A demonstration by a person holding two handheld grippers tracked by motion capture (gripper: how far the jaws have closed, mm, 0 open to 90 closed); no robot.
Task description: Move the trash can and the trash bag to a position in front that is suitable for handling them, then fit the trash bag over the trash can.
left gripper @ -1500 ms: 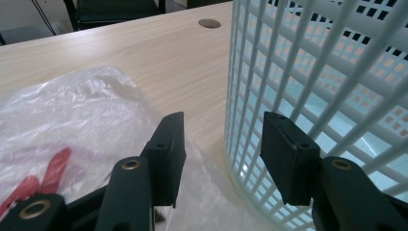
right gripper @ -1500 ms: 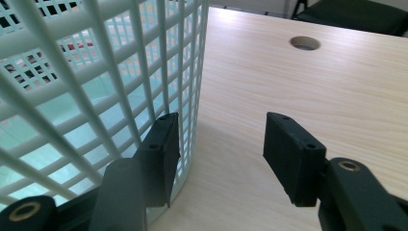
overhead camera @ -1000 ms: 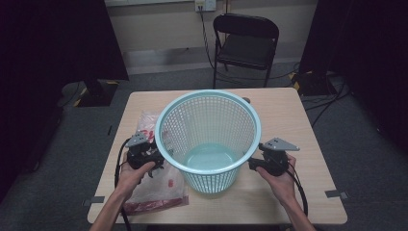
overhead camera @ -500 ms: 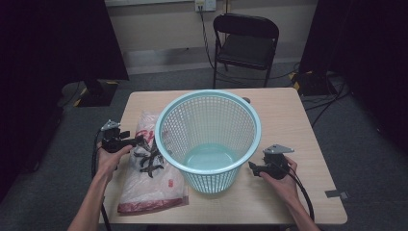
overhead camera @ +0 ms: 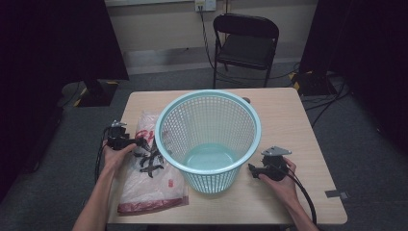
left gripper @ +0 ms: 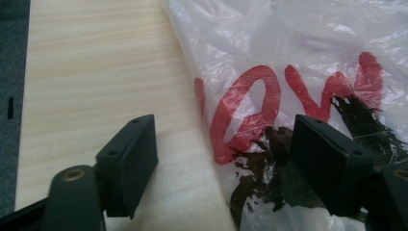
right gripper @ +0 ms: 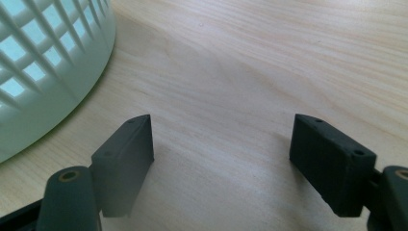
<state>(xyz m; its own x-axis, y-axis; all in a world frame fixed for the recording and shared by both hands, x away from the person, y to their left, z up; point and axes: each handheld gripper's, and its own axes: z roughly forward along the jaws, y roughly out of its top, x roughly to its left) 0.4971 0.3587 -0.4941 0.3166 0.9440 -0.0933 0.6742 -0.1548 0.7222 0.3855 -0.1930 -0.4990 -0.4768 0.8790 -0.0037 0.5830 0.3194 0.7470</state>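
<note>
On the wooden table (overhead camera: 288, 120), beside the basket (overhead camera: 208, 139), the left gripper (left gripper: 221, 159) is being moved back to the outer edge of the plastic bag (overhead camera: 149, 173), jaws apart, while the right gripper (overhead camera: 254, 169) is being kept open, so a grasp on the bag is probably being prepared.

A studio-like lab: black curtains (overhead camera: 57, 38), folding chair (overhead camera: 245, 41), floor cables (overhead camera: 332, 96).

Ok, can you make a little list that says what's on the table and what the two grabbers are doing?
table: light wood
basket: pale green mesh, upright, mid-table
plastic bag: clear with red and black print, flat, left of basket
left gripper: open, jaws at the bag's left edge
right gripper: open, holding nothing, on bare wood right of basket
</note>
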